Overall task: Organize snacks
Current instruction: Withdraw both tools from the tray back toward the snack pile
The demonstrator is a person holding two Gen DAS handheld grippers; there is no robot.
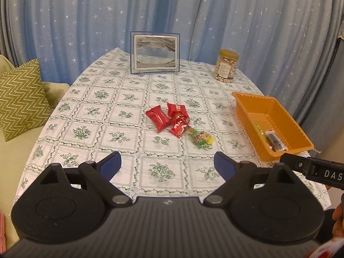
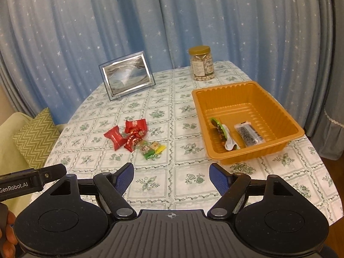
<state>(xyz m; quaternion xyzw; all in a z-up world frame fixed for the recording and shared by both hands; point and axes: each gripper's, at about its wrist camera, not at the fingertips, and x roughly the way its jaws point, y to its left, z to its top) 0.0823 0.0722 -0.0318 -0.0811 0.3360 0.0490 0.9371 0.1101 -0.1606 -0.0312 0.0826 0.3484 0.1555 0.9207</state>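
Both my grippers, left (image 1: 167, 164) and right (image 2: 171, 175), stand wide and empty at lower frame. Red foil-wrapped candies (image 1: 166, 117) cluster at centre; the orange ribbed plastic tray (image 2: 288, 116) sits right. I should descend squarely over one wrapper, avoiding neighbours.

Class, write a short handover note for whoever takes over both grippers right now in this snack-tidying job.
Left gripper: open, empty, above the near table edge.
Right gripper: open, empty, near the orange plastic tray.
Done: a green-wrapped snack and a clear packet of dark snack lie in the tray.
Left: three red foil-wrapped candies and a green-and-yellow wrapped sweet, clustered mid-table on the floral tablecloth.
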